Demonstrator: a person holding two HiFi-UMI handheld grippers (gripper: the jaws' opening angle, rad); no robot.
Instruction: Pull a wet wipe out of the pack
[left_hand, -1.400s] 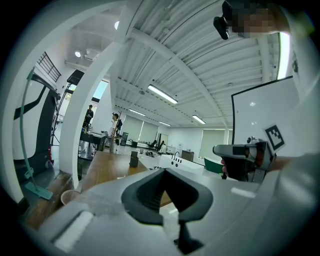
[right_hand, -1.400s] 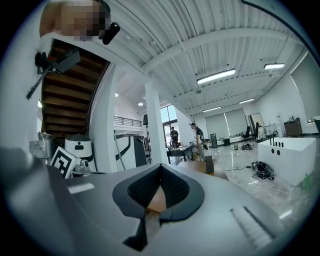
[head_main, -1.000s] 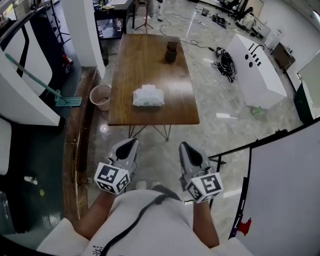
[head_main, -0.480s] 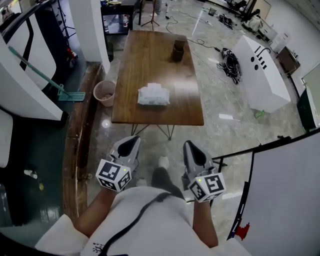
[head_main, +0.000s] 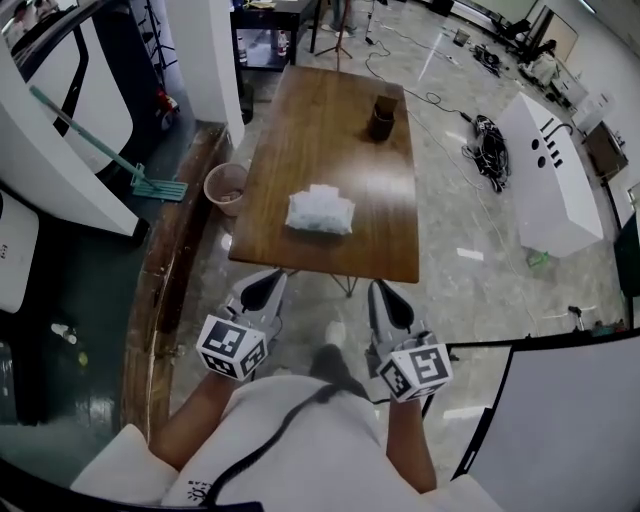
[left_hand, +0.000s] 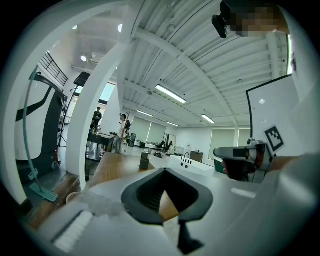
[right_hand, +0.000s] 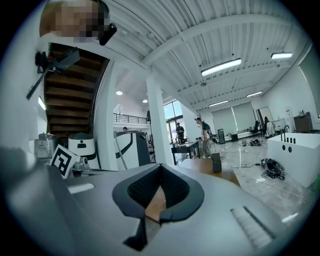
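Wet wipe pack lies on wooden table, near front edge, well apart from 2 grippers. Left gripper, right gripper held close to torso, jaws pressed together, empty; likely carry posture, pack beyond reach.

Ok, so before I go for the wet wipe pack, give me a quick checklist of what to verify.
1. Wet wipe pack lying on the table, in view: ok.
2. Left gripper empty, jaws together: ok.
3. Right gripper empty, jaws together: ok.
4. Grippers over the pack: not ok, both appear short of the table's near edge.
5. A wipe sticking out to grab: cannot tell.
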